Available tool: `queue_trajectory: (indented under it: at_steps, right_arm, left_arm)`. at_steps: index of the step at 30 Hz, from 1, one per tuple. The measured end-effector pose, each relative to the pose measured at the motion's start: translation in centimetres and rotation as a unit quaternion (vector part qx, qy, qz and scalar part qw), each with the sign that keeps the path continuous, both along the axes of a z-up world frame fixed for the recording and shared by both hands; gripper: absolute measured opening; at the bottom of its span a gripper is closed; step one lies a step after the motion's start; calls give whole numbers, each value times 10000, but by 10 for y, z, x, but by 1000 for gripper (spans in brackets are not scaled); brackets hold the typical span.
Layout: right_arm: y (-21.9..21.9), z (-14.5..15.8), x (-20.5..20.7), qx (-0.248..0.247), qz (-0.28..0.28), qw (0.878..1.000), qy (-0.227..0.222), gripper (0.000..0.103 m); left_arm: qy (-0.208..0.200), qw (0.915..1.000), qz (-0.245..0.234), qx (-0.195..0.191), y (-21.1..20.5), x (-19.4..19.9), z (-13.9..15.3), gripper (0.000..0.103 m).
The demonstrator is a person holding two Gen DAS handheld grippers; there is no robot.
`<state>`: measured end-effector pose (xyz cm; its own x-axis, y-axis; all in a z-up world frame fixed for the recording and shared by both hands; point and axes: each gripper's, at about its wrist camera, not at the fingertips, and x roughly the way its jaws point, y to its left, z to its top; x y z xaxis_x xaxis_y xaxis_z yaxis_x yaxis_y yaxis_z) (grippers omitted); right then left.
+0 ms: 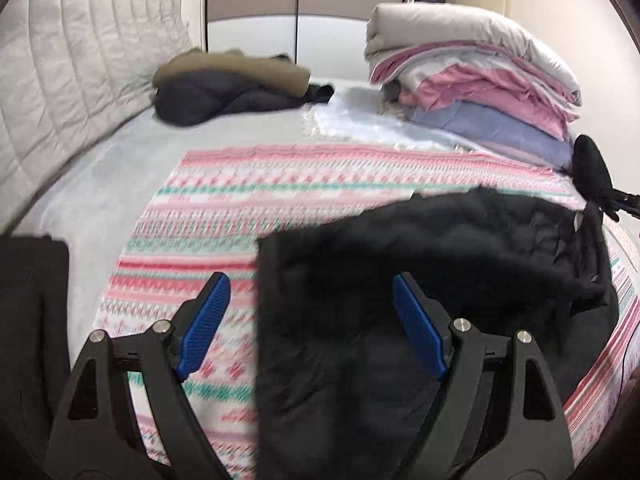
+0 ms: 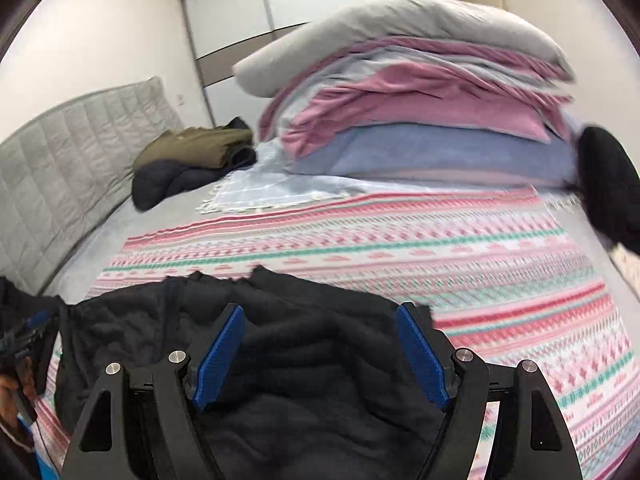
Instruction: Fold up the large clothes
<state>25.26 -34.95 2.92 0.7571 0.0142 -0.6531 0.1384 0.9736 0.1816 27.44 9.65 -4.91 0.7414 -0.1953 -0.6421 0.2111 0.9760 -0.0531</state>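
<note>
A large black padded garment (image 1: pixel 420 264) lies on the pink, white and green patterned blanket (image 1: pixel 260 184) on the bed. My left gripper (image 1: pixel 310 292) is open just above the garment's left edge, blue pads apart and nothing between them. In the right wrist view the same black garment (image 2: pixel 312 360) fills the bottom of the frame. My right gripper (image 2: pixel 320 322) is open above it, holding nothing. The right gripper also shows at the right edge of the left wrist view (image 1: pixel 600 188). The left gripper shows at the left edge of the right wrist view (image 2: pixel 28 336).
A pile of olive and dark navy clothes (image 1: pixel 232 84) lies at the far side of the bed. A tall stack of folded grey, pink and blue bedding (image 1: pixel 480 76) stands at the far right. A grey quilted headboard (image 1: pixel 72 72) runs along the left. A wardrobe (image 1: pixel 296 20) stands behind.
</note>
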Motion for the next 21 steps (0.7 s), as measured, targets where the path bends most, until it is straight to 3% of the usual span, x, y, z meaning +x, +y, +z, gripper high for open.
queue_trajectory:
  at_steps: [4,8,10,12,13,14,15,18,21]
  right_arm:
    - [-29,-26,-18,145,94,9995,247,80]
    - [-27,-55,-11,-142,449,9960,755,80]
    - [-20,-61,1,-269,570,9953,735,80]
    - [-14,-61,15,-295,599,9961,576,76]
    - [-12,-59,24,-235,636,9965,489,56]
    - [-10,-59,32,-151,696,9964,469,25]
    - [-7,-59,40,-68,708,9964,469,11]
    - [-18,-50,54,-89,268,9993,244,9]
    - [-43,-56,71,108,-289,9990,309,8]
  left_arm:
    - [346,9994,-28,58,22,5,-30,83]
    - [674,9976,-128,-113,23,20,-48,83]
    - [666,9969,-239,-349,20,27,-48,71]
    - [746,9944,-394,-640,12,38,-46,39]
    - [771,9936,-419,-705,7,42,-43,31]
    - [680,9944,-407,-699,1,46,-36,14]
    - [567,9948,-403,-743,-1,48,-30,10]
    - [260,9914,-128,-1273,10,55,-15,8]
    - [505,9880,372,-1410,17,81,-23,9]
